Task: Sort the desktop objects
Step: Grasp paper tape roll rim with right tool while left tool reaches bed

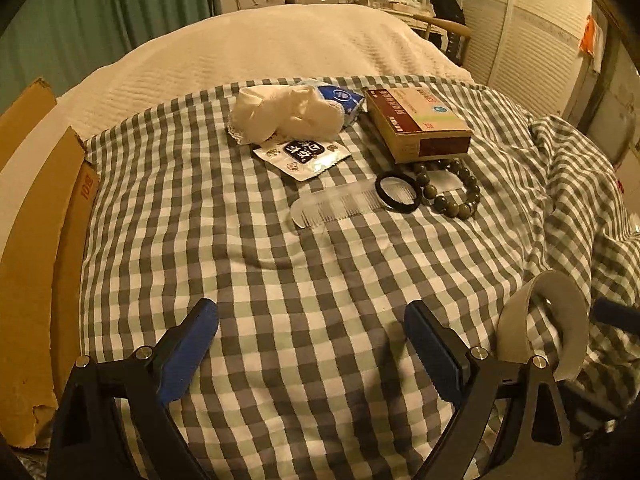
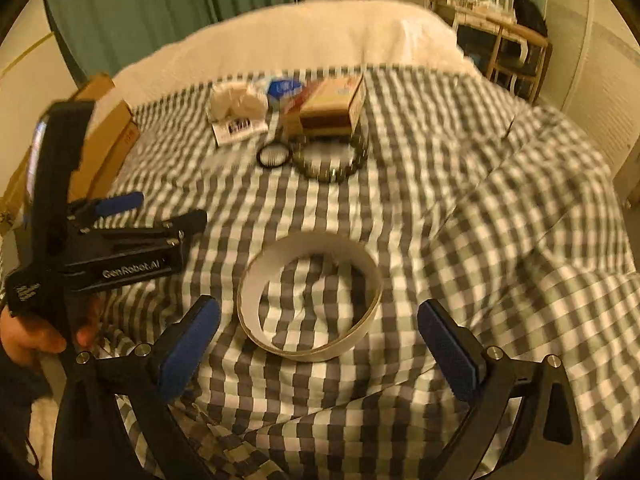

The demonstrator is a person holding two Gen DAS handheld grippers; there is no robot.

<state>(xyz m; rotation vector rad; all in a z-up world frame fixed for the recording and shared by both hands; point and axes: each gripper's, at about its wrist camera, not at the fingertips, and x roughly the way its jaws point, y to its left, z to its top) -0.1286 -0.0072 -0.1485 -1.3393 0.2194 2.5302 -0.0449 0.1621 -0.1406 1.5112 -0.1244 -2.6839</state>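
A wide white tape roll (image 2: 320, 354) lies flat on the checkered cloth (image 2: 440, 200), just ahead of my right gripper (image 2: 320, 336). Its blue pads (image 2: 188, 344) stand wide on either side of the roll without touching it. My left gripper (image 1: 312, 332) is open over bare cloth, with the same tape roll (image 1: 568, 308) to its right. Farther back lie a white cloth bundle (image 1: 288, 114), a blue packet (image 1: 340, 98), a brown box (image 1: 420, 124), a black-and-white sachet (image 1: 302, 156), a clear comb (image 1: 336, 204), a black ring (image 1: 398, 192) and a bead bracelet (image 1: 452, 190).
An open cardboard box (image 1: 40, 240) stands along the left edge of the bed. A cream quilt (image 1: 280, 44) covers the far half. A hand (image 2: 32, 332) holds the left gripper (image 2: 160, 210) at the left. A wardrobe (image 1: 520, 40) and a dresser stand behind.
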